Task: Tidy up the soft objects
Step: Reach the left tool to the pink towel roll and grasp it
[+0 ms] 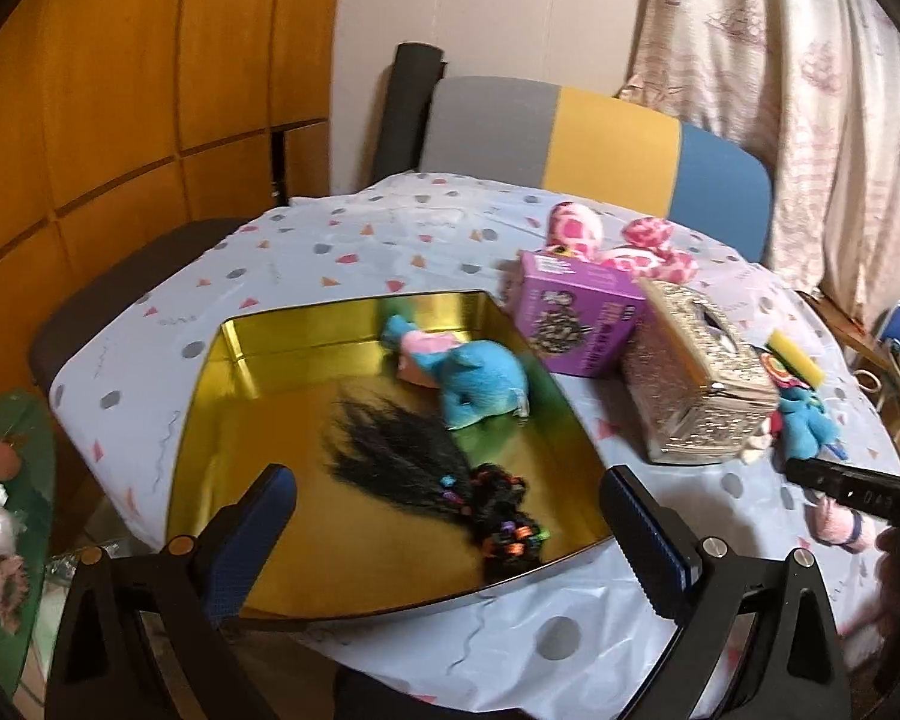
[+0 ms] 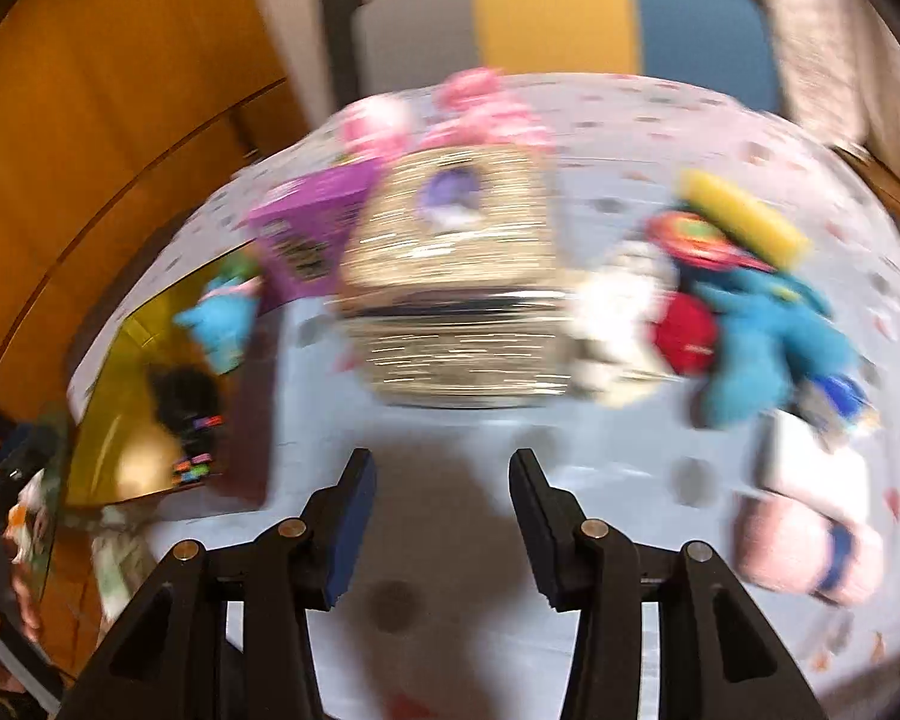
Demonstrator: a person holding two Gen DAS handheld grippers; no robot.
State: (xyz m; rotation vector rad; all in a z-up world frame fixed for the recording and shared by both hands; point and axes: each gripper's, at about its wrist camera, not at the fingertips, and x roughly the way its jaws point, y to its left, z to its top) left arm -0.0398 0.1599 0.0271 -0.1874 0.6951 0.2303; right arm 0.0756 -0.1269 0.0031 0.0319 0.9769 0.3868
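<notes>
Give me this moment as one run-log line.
left gripper: open, empty, over gold tin | right gripper: open, empty | in tin: blue plush, black hairpiece

The left wrist view looks steeply down from close above the gold tray [image 1: 258,420], facing a striped chair [image 1: 600,138] across the table [image 1: 390,240]. The right wrist view, badly blurred, looks down over bare cloth further right. Both share the tray, purple box [image 1: 576,318] [image 2: 312,228], glittery tissue box [image 1: 690,384] [image 2: 456,276] and chair
</notes>
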